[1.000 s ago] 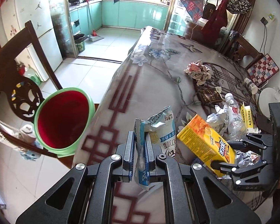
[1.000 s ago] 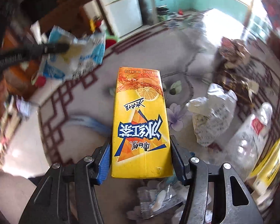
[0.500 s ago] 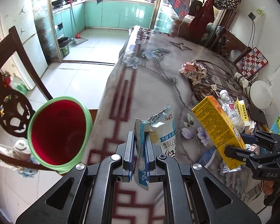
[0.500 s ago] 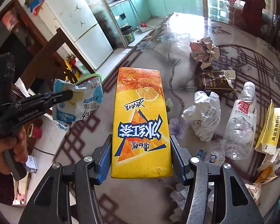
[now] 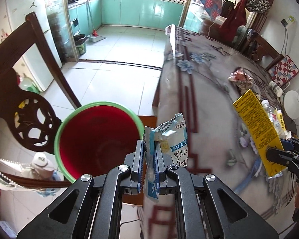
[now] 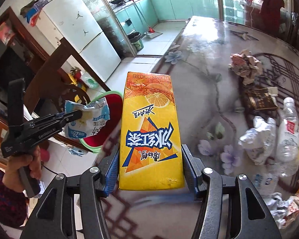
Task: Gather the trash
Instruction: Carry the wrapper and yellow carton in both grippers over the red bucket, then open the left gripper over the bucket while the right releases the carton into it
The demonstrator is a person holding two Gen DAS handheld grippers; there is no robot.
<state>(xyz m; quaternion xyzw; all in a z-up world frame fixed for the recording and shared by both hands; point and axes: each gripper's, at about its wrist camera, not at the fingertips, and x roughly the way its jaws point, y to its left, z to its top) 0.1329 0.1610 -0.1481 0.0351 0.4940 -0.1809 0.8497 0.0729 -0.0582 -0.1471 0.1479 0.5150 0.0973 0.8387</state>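
Observation:
My left gripper (image 5: 149, 155) is shut on a torn blue-and-white milk pouch (image 5: 170, 137), held just right of the rim of a green bin with a red inside (image 5: 97, 139) that stands beside the table. In the right wrist view the same pouch (image 6: 87, 121) hangs over the bin (image 6: 111, 119). My right gripper (image 6: 149, 169) is shut on a yellow iced-tea carton (image 6: 150, 131), held above the table's edge; the left wrist view shows that carton (image 5: 257, 131) at the right.
On the flowered tablecloth (image 6: 205, 83) lie crumpled paper (image 6: 245, 65), a brown packet (image 6: 261, 99), a white bag (image 6: 257, 139), a plastic bottle (image 6: 287, 137) and other wrappers. A dark wooden chair (image 5: 29, 83) stands left of the bin. A person's hand (image 6: 20, 171) holds the left gripper.
Both grippers have moved left toward the bin with their loads. The pouch is now at the bin's rim, and the carton has risen off the trash pile and come over the table's edge.

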